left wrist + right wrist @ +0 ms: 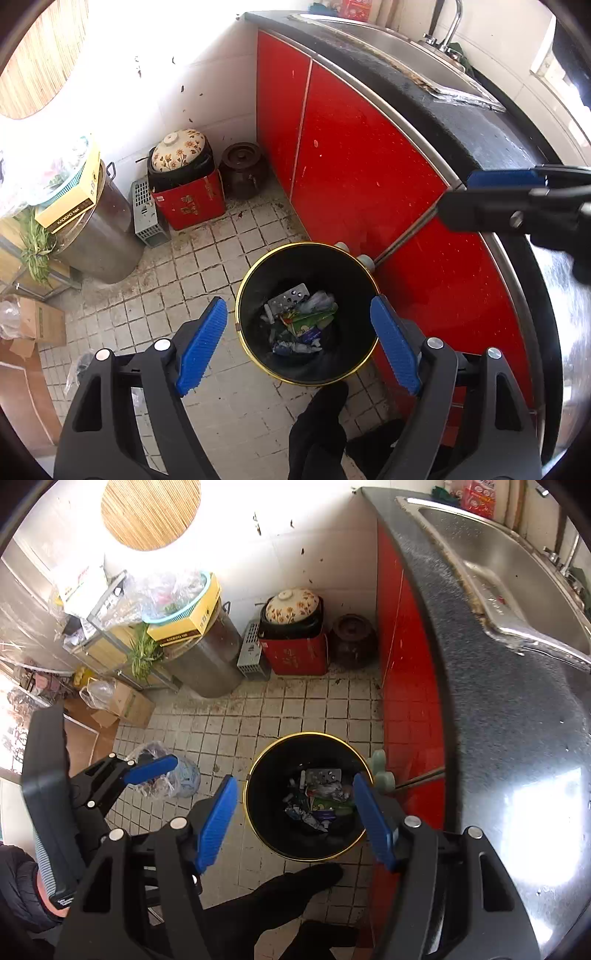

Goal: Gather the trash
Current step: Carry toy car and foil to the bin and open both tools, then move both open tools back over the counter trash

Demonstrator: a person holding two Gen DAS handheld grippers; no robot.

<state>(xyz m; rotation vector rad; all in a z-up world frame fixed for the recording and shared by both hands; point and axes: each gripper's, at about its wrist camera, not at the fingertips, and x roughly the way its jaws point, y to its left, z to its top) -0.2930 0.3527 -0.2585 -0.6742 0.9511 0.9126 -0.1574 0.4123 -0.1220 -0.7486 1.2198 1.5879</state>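
Below both open, empty jaws stands the trash bin (258, 295), wrappers (321, 805) inside.

Trash bin (308, 314): scraps at bottom too small and jumbled to name. Bin's 3 o'clock rim hidden behind a blue pad in both wrist views. Right gripper (458, 192) cut off at 3 o'clock edge. Tap (448, 26) cropped at 12 o'clock. Yellow box (68, 210) print unreadable
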